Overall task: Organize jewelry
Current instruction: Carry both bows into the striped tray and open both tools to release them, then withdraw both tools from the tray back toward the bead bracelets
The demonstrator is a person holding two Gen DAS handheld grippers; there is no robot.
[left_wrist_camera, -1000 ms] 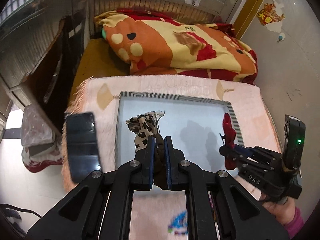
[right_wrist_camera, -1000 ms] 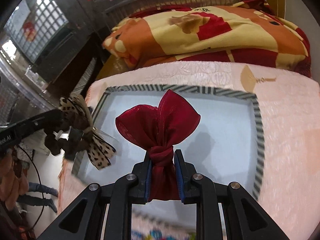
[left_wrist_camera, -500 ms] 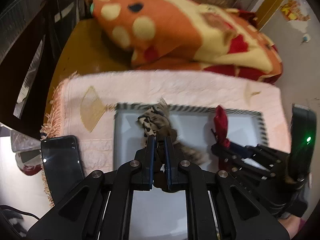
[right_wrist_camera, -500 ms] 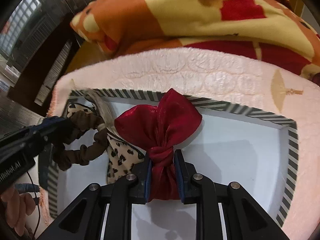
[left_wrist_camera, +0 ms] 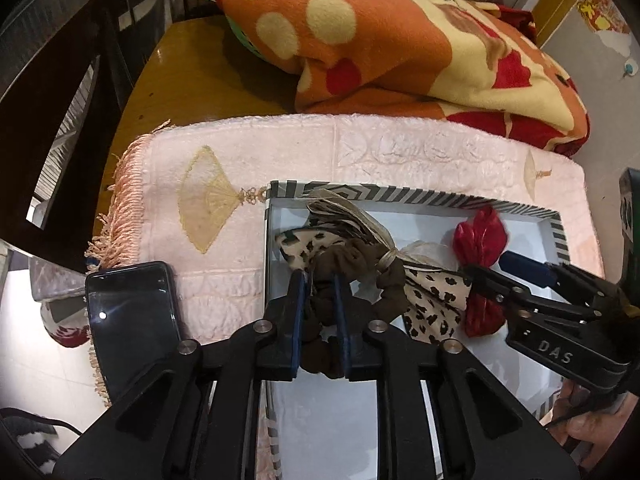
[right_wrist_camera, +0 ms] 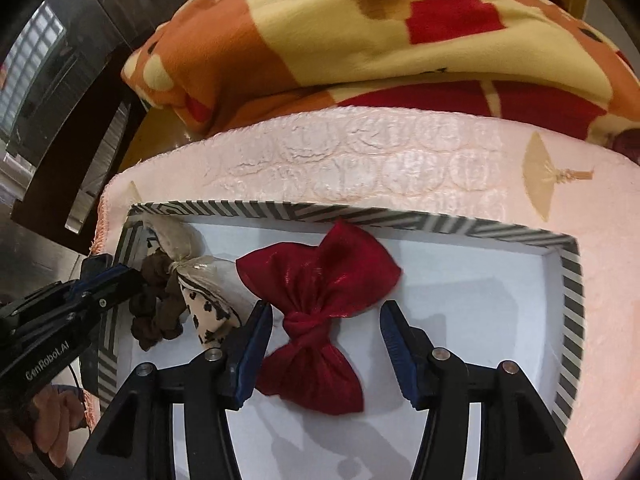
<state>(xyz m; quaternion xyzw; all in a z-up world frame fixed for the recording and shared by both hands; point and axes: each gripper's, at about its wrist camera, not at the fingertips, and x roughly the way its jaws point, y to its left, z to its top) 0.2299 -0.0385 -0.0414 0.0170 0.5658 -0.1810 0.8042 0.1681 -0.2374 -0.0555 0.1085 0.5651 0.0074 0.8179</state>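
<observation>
Here, in the left wrist view, the left gripper [left_wrist_camera: 320,280] sits at lower centre of the frame with its blue-padded fingers clenched on the brown scrunchie [left_wrist_camera: 352,264], whose leopard-print bow [left_wrist_camera: 432,296] trails to the right across the white floor of the tray [left_wrist_camera: 400,194]. The scrunchie lies in the upper left part of the tray, a pale gauzy ribbon end reaching up onto the striped rim. At the right of the same frame the right gripper [left_wrist_camera: 492,276] reaches in from the edge, and the red bow [left_wrist_camera: 482,236] shows just beside its tips.

In the right wrist view, the right gripper [right_wrist_camera: 326,316] fills the lower middle of the frame with its fingers spread wide and released; the red bow [right_wrist_camera: 320,280] lies flat on the tray [right_wrist_camera: 360,218] between them, its knot apart from both pads. The left fingertip stands just beside the leopard-print bow [right_wrist_camera: 208,312]. At the left of the frame the left gripper [right_wrist_camera: 120,276] comes in over the tray's striped rim, closed on the brown scrunchie [right_wrist_camera: 156,312].

The tray rests on a pink fringed mat [left_wrist_camera: 280,148] with fan motifs. A dark phone [left_wrist_camera: 132,312] lies at the lower left of the left wrist frame, partly on the mat's fringed edge. An orange, cream and red blanket [left_wrist_camera: 380,40] is bunched across the top of both frames, beyond the mat.
</observation>
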